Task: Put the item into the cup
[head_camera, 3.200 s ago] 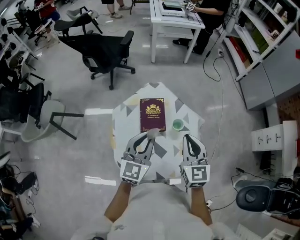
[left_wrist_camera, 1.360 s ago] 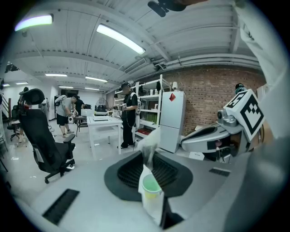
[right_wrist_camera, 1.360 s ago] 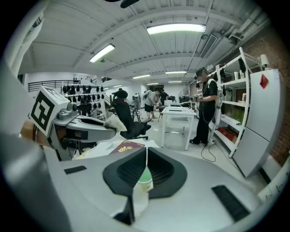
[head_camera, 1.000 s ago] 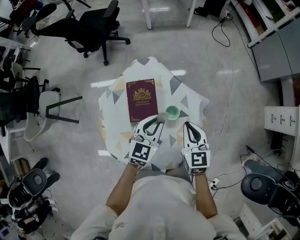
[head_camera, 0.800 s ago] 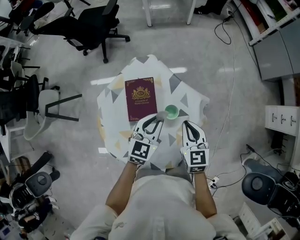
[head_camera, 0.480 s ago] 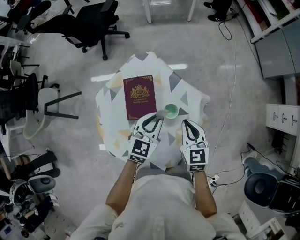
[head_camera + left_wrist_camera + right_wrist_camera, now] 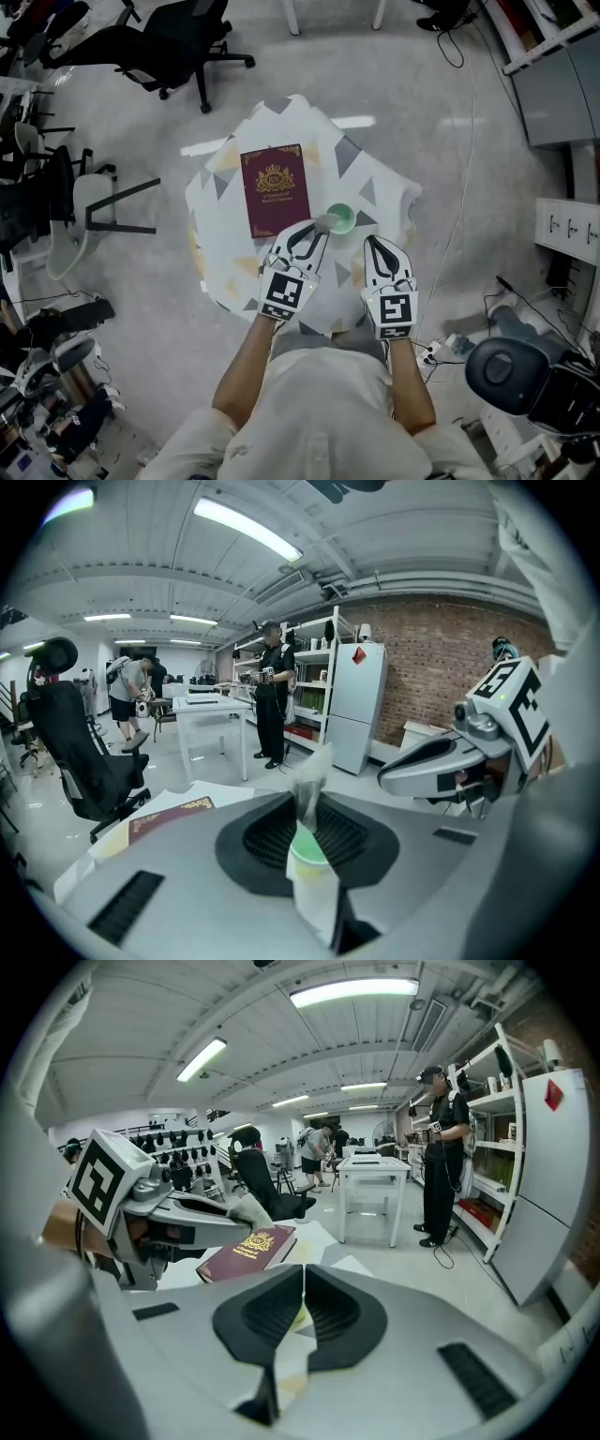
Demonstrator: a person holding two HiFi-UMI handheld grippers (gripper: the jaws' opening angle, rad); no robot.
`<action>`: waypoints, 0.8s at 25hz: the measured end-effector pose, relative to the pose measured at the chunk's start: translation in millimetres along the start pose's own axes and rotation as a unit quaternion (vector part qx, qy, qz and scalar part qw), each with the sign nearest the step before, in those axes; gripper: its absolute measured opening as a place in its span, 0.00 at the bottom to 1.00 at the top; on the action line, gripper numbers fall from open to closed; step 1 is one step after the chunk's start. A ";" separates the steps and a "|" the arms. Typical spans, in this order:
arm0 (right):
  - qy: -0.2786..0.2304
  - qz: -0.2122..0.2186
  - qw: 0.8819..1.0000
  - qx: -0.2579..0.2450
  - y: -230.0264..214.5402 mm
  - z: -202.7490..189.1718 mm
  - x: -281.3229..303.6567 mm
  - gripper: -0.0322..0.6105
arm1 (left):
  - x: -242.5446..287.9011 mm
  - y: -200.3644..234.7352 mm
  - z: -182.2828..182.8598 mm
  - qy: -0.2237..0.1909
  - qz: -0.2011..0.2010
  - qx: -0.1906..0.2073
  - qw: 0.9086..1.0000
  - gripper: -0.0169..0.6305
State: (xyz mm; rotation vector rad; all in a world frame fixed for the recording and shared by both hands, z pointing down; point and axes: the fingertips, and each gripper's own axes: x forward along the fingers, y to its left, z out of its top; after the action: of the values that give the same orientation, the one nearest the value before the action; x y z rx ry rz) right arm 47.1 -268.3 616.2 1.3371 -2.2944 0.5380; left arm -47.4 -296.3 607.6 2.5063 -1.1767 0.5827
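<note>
On the small bench (image 7: 377, 193), under a cloth patterned with triangles, stand two things: a maroon book (image 7: 275, 188) lying flat toward the left, and a green cup (image 7: 341, 217) upright just beside the book's lower right corner.

Left gripper (image 7: 314, 234): jaws pinching the item (image 7: 324, 223), a pale grey crumpled wad whose material cannot be made out. In the left gripper view the item (image 7: 310, 782) stands up from between the pads, with the cup's green mouth (image 7: 307, 851) showing directly beyond and below it. In the head view the item lies at the cup's left rim, and whether it touches the rim cannot be told. The grip is at the jaw tips, evidently so that the wad projects forward and can be let go over the opening without the jaws fouling the rim.

Right gripper (image 7: 377, 246): jaws pressed together with nothing between them, as the right gripper view shows. It is held to the right of the cup, apart from it and from the left gripper. It is judged to be parked there out of the way, close enough to steady the cup if required.

Assessment: the item is not yet in the cup. The light cup may tip if its rim is struck.
</note>
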 end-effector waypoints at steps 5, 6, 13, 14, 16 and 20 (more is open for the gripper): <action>0.006 0.000 1.000 0.002 -1.8 -7.3 3.7 0.07 | 9.2 -2.3 -8.4 0.011 -0.005 0.000 1.000 0.11; 0.007 0.001 1.000 0.003 -1.5 -8.6 4.7 0.07 | 10.9 -2.6 -10.4 0.013 -0.006 0.000 1.000 0.11; 0.013 0.005 1.000 0.009 -1.1 -15.9 11.3 0.07 | 23.5 -4.0 -21.6 0.031 -0.012 0.004 0.999 0.11; 0.014 0.006 1.000 0.010 -1.0 -16.9 12.3 0.07 | 25.3 -4.2 -23.0 0.033 -0.013 0.005 0.999 0.11; 0.015 0.006 1.000 0.012 -0.9 -18.4 13.8 0.07 | 28.8 -5.1 -26.6 0.039 -0.015 0.004 0.999 0.11; 0.018 0.007 1.000 0.013 -2.0 -21.7 15.5 0.07 | 35.4 -7.4 -34.5 0.051 -0.017 0.006 0.999 0.12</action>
State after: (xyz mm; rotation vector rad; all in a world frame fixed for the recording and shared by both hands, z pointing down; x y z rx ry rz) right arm 45.6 -268.8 642.9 1.3132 -2.2768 0.5947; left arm -29.0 -299.8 653.9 2.4687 -1.0945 0.7022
